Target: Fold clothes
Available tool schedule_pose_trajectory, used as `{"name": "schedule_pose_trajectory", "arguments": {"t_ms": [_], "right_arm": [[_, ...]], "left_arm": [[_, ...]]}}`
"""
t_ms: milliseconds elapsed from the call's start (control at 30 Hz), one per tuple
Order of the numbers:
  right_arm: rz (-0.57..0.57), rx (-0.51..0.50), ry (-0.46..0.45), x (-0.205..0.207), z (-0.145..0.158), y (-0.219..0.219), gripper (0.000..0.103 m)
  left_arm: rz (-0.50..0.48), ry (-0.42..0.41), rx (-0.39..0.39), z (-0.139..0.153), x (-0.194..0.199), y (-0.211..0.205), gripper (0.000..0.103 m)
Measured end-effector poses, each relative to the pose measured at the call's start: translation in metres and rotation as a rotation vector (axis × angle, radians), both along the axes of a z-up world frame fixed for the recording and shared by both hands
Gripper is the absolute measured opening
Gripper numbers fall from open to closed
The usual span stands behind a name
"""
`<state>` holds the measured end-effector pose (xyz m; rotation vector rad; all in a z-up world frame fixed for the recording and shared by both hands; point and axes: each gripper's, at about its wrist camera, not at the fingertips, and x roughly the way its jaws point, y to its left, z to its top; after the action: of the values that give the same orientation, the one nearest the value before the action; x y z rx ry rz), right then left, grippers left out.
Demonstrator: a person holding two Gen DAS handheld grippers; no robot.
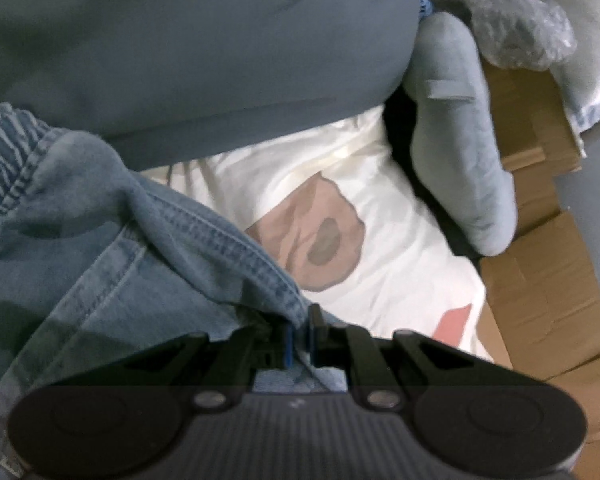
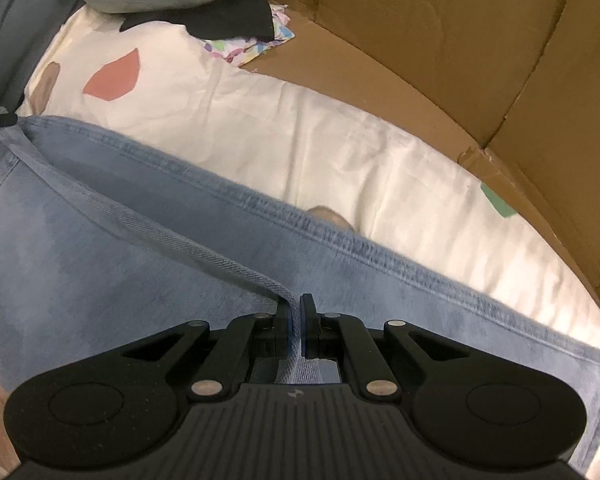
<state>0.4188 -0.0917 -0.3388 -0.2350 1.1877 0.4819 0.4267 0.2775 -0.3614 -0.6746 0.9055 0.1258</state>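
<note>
Down at the fingertips first: our left gripper (image 1: 299,334) has its jaws pinched tight on the stitched hem of the denim garment (image 1: 112,264), a fold of blue cloth squeezed between the blue pads. Over on the other side, our right gripper (image 2: 296,326) is clamped just as firmly on a thin seam edge of the same denim (image 2: 140,248). We hold two points of one edge, so the cloth hangs stretched between us and can be laid over as one flat panel, which looks like a fold in progress.

From the right wrist view the hem runs taut across the frame toward the far left, where the other gripper's dark tip shows at the denim's corner. The garment lies draped over a white bedsheet (image 2: 300,136) printed with pink and brown shapes, which gives us a soft, flat bed for the folding.

Both grippers point steeply downward at the sheet, ours on the right the steeper.

Around us: a grey-blue pillow (image 1: 460,140) just beyond the sheet, flattened cardboard (image 2: 440,40) walling the right side, and a dark cloth over a patterned scrap (image 2: 252,46) at the far end.
</note>
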Motion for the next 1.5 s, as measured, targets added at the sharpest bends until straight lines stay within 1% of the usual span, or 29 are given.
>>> {"name": "schedule_pose_trajectory", "arguments": {"t_ms": [267, 333, 367, 433, 533, 600, 667, 767, 833, 967, 1067, 1267, 1300, 1367, 1433, 1467, 1500], "right_arm": [[0.012, -0.024, 0.009, 0.027, -0.016, 0.009, 0.001], [-0.004, -0.019, 0.029, 0.031, -0.023, 0.009, 0.002], [-0.012, -0.012, 0.035, 0.032, -0.025, 0.008, 0.003], [-0.009, 0.007, 0.027, 0.03, -0.025, 0.006, 0.005], [-0.002, 0.054, -0.001, 0.024, -0.019, -0.002, 0.006], [-0.007, 0.083, -0.015, 0.022, -0.015, -0.008, 0.007], [0.0, 0.096, -0.027, 0.02, -0.014, -0.01, 0.007], [0.016, 0.084, -0.053, 0.017, -0.01, -0.006, 0.002], [0.018, 0.063, -0.066, 0.017, -0.006, -0.001, 0.002], [-0.007, 0.063, -0.066, 0.022, -0.004, -0.004, 0.002], [-0.02, 0.048, -0.062, 0.026, -0.009, -0.001, 0.002], [-0.05, 0.014, -0.032, 0.04, -0.026, 0.007, 0.002], [-0.059, 0.009, -0.023, 0.042, -0.03, 0.008, 0.002], [-0.086, 0.005, -0.005, 0.046, -0.036, 0.009, 0.006], [-0.125, 0.036, 0.013, 0.048, -0.033, 0.004, 0.009], [-0.136, 0.052, 0.013, 0.047, -0.028, 0.001, 0.011], [-0.144, 0.066, 0.01, 0.046, -0.023, -0.003, 0.016]], "left_arm": [[0.031, 0.045, -0.011, -0.018, 0.017, 0.0, 0.008], [0.043, 0.069, -0.05, -0.02, 0.019, 0.002, 0.011], [0.041, 0.068, -0.077, -0.02, 0.019, 0.004, 0.016], [0.005, 0.055, -0.12, -0.017, 0.021, 0.006, 0.02], [-0.03, 0.057, -0.135, -0.014, 0.022, 0.004, 0.02], [-0.023, 0.063, -0.154, -0.015, 0.022, 0.003, 0.017], [-0.003, 0.066, -0.158, -0.015, 0.021, 0.002, 0.011], [0.02, 0.048, -0.141, -0.012, 0.022, -0.001, 0.007], [0.042, 0.034, -0.136, -0.01, 0.021, -0.001, 0.007], [0.054, 0.014, -0.099, -0.007, 0.022, -0.005, 0.006], [0.065, 0.021, -0.102, -0.01, 0.029, -0.006, 0.007], [0.05, 0.051, -0.063, -0.019, 0.043, -0.012, 0.008], [0.047, 0.06, -0.06, -0.021, 0.045, -0.013, 0.011], [0.046, 0.082, -0.055, -0.018, 0.048, -0.014, 0.012], [0.03, 0.1, -0.036, -0.009, 0.05, -0.016, 0.014], [0.019, 0.102, -0.025, -0.004, 0.05, -0.018, 0.019], [0.006, 0.094, -0.018, 0.002, 0.049, -0.019, 0.023]]}}
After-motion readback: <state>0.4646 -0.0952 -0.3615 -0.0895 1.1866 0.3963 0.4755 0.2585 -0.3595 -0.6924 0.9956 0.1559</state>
